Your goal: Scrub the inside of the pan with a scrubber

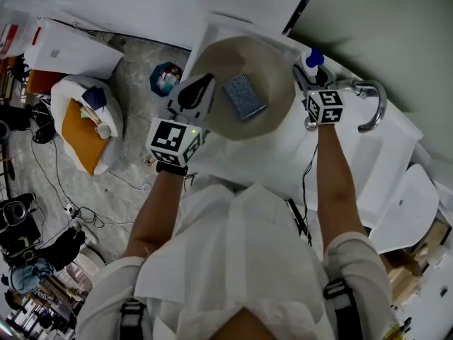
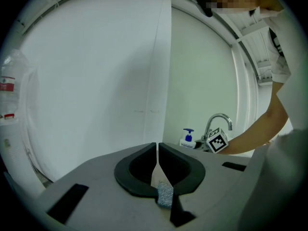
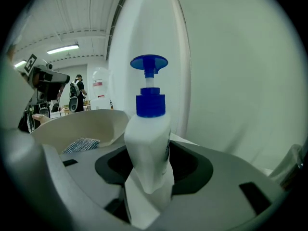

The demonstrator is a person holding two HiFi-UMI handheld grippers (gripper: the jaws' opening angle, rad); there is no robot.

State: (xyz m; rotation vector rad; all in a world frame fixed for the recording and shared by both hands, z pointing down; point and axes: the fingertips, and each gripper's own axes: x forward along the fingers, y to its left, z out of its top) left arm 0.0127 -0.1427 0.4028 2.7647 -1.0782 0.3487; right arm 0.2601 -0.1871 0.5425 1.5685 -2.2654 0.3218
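One pan (image 1: 277, 73), one scrubber (image 1: 244, 96) inside, one pump bottle (image 3: 147, 148).

You have no word or number here that can be read. The cubes (image 1: 324, 107) on your left gripper (image 1: 204, 83) and right gripper (image 1: 311, 73) carry only black-and-white square patterns (image 1: 172, 139), no letters. The red-and-white label (image 2: 8, 83) on the clear plastic container (image 2: 14, 66) is too small to make out. The dark print on the white plastic pump bottle with a blue head (image 3: 147, 148) shows only edge-on and is illegible.
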